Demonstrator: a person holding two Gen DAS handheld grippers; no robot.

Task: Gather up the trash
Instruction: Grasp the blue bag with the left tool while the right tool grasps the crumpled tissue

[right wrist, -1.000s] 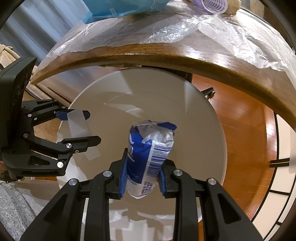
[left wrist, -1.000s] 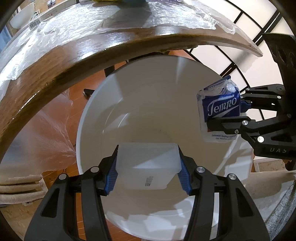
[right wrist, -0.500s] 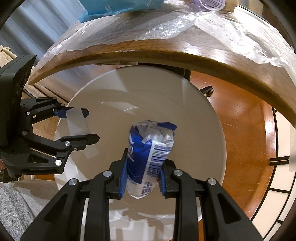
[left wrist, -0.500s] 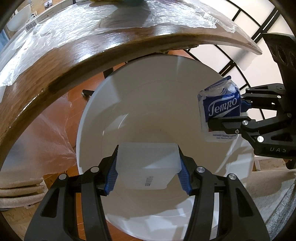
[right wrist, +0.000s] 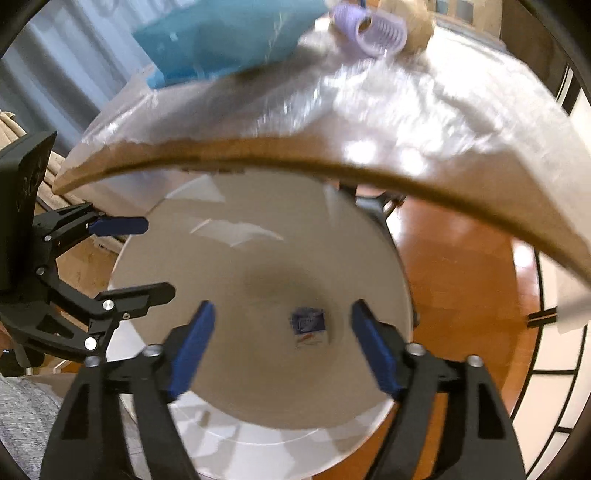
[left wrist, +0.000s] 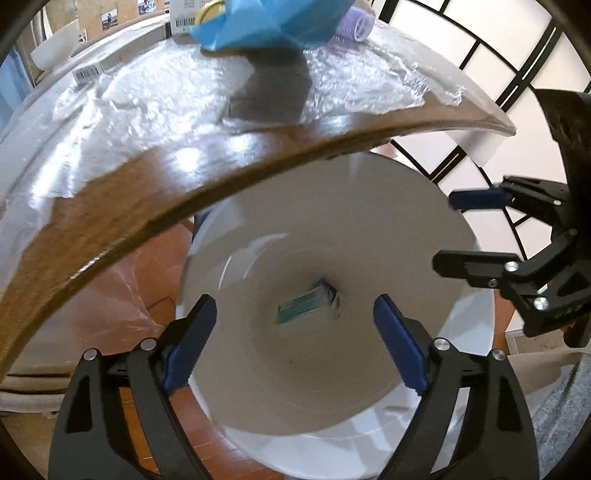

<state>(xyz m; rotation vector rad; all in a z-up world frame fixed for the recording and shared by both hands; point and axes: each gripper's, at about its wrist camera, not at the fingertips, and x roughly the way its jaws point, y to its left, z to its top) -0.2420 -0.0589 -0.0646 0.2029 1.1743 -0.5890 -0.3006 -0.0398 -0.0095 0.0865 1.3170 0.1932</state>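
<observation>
Both grippers hang over a white trash bin [left wrist: 369, 221], which also shows in the right wrist view [right wrist: 258, 251]. My left gripper [left wrist: 295, 332] has its jaws opening wide, with nothing between the blue pads. My right gripper [right wrist: 282, 332] is opening too and holds nothing. Deep in the bin lies the blue tissue pack [right wrist: 308, 325], seen blurred from the left wrist [left wrist: 328, 295] beside a teal strip. I cannot make out the clear plastic container in the bin. Each gripper shows in the other's view: the right gripper [left wrist: 443, 230] at the bin's right, the left gripper [right wrist: 159, 258] at its left.
A curved wooden table edge [left wrist: 184, 192] overhangs the bin's far side, covered by a crinkled plastic sheet [left wrist: 147, 110]. On it sit a blue bag [left wrist: 266, 26] and a purple hair roller [right wrist: 376, 29]. Reddish wood floor [right wrist: 461, 277] surrounds the bin.
Both grippers have opened. The clear container has left the left gripper and the tissue pack has dropped from the right one into the bin. Both views tilted up toward the table.
</observation>
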